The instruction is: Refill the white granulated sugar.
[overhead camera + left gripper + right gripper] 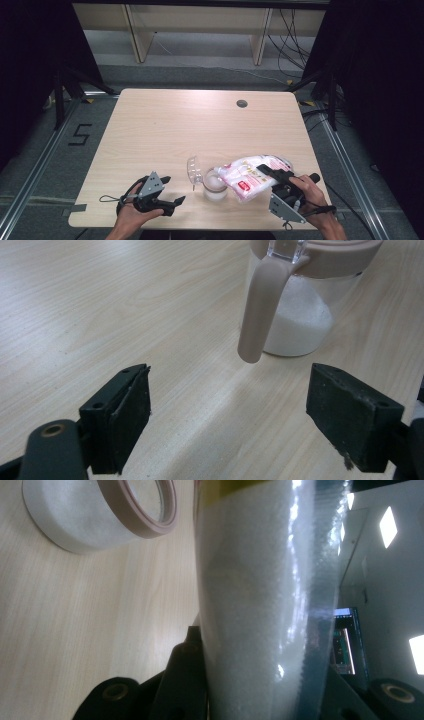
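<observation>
The right gripper (267, 171) pinches a clear bag of white granules (252, 172), its jaws pressed onto the bag's end — the bag tilts over the jar (215, 185), its lower end touching the jar's rim. The jar stands near the table's (200, 125) front edge, partly filled with white grains, its clear lid (193, 170) hinged open just left of it. The left gripper (167, 192) rests left of the jar — jaws spread, nothing between them.

Light wood-grain table (165, 130), smooth and matt. Clear glossy jar (300, 315) with matt beige plastic rim and handle, white grainy powder inside. Shiny transparent plastic bag (252, 175), also holding white grains. Black matt rubber-like pads (132, 410) on grippers.
</observation>
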A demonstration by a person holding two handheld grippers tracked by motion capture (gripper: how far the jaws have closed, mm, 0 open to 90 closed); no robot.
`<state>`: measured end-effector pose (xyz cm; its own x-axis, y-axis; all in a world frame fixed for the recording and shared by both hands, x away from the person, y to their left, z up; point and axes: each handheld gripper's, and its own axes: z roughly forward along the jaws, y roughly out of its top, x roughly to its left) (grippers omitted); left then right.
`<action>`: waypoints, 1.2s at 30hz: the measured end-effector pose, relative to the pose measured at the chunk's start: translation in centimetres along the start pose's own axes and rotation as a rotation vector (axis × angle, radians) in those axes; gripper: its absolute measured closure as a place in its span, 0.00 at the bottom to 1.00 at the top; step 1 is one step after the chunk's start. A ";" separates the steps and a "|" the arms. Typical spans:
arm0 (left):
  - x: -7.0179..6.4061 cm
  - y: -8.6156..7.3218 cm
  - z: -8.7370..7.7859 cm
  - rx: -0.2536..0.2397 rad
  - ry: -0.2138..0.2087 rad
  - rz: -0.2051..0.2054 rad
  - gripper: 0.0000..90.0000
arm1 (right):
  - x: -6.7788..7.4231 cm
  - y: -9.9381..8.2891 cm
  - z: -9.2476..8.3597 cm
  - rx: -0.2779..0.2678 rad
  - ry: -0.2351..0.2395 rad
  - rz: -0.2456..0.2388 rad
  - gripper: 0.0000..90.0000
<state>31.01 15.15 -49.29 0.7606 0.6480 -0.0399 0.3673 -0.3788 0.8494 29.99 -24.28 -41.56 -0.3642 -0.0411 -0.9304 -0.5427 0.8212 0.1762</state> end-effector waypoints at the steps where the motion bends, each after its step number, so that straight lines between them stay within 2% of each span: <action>1: 0.0 0.0 0.0 0.000 0.000 0.003 0.20 | 0.2 -0.1 0.0 0.006 0.012 0.033 0.89; 2: -0.1 0.0 0.1 -0.012 -0.006 -0.008 0.20 | 0.0 -0.2 0.1 -0.008 0.002 0.010 0.89; 3: 0.0 0.0 0.0 -0.002 0.002 0.007 0.20 | 0.1 -0.3 0.0 0.001 0.005 0.035 0.89; 4: 0.0 0.0 0.0 -0.003 0.002 0.005 0.20 | 0.4 -0.4 0.2 -0.026 -0.003 0.080 0.89; 5: 0.0 0.0 0.0 -0.011 -0.006 -0.005 0.20 | 0.4 -0.6 0.3 -0.039 0.003 0.087 0.89; 6: 0.0 0.0 0.0 -0.001 0.001 0.005 0.20 | 0.0 -0.6 0.5 -0.068 -0.001 0.034 0.89; 7: 0.0 0.0 0.0 -0.001 0.002 0.002 0.20 | 0.5 -0.6 0.3 -0.042 -0.002 0.116 0.89; 8: 0.0 0.0 0.0 -0.003 0.001 -0.001 0.20 | 0.2 -0.8 0.4 -0.050 -0.009 0.087 0.89; 9: -0.1 0.0 0.0 -0.011 -0.003 -0.002 0.20 | 0.8 -1.0 0.5 -0.053 -0.005 0.182 0.89; 10: 0.0 0.1 0.0 -0.005 -0.003 0.007 0.20 | 0.6 -1.1 0.6 -0.061 -0.008 0.171 0.89; 11: 0.0 0.1 -0.1 -0.003 0.000 0.006 0.20 | 0.7 -1.1 0.6 -0.066 -0.005 0.182 0.89; 12: 0.0 0.0 0.0 -0.012 -0.005 -0.001 0.20 | 0.9 -1.2 0.6 -0.059 -0.007 0.218 0.89; 14: 0.0 0.0 0.0 -0.009 -0.005 -0.003 0.20 | 0.9 -1.4 0.8 -0.067 -0.003 0.217 0.89; 15: 0.1 0.0 -0.1 -0.001 -0.003 0.010 0.20 | 1.1 -1.4 0.8 -0.064 -0.001 0.248 0.89; 18: 0.0 0.1 -0.1 -0.003 0.000 0.006 0.20 | 0.9 -1.7 1.0 -0.083 0.001 0.249 0.89; 19: 0.0 0.1 0.0 -0.006 -0.003 0.002 0.20 | 1.1 -1.8 1.0 -0.082 0.003 0.285 0.89; 21: 0.0 0.1 -0.1 -0.006 -0.003 0.002 0.20 | 1.1 -2.0 1.1 -0.095 -0.004 0.306 0.89; 24: 0.0 0.1 -0.1 -0.010 -0.004 0.004 0.20 | 1.5 -2.4 1.2 -0.096 0.006 0.403 0.89; 25: 0.0 0.1 -0.1 -0.008 0.001 0.004 0.20 | 1.4 -2.5 1.3 -0.100 0.002 0.395 0.89; 27: 0.0 0.1 -0.1 -0.010 -0.005 -0.005 0.20 | 1.6 -2.8 1.4 -0.108 0.005 0.436 0.89; 28: 0.0 0.1 -0.1 -0.010 -0.003 -0.005 0.20 | 1.6 -2.9 1.4 -0.103 -0.005 0.442 0.89; 30: 0.0 0.1 -0.1 -0.008 -0.002 0.001 0.20 | 1.8 -3.0 1.4 -0.112 0.003 0.497 0.89; 32: 0.0 0.1 -0.1 -0.010 -0.003 -0.003 0.20 | 1.7 -3.3 1.6 -0.125 0.000 0.504 0.89; 35: 0.0 0.1 -0.1 -0.011 -0.002 -0.006 0.20 | 1.8 -3.5 1.8 -0.130 -0.011 0.547 0.89; 36: 0.0 0.1 -0.1 -0.010 -0.002 -0.005 0.20 | 1.7 -3.7 2.0 -0.134 -0.023 0.538 0.89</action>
<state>31.00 15.18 -49.19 0.7597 0.6487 -0.0456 0.3659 -0.3685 0.8546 32.86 -26.24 -44.46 -0.6007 0.3778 -0.7046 -0.3766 0.6437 0.6662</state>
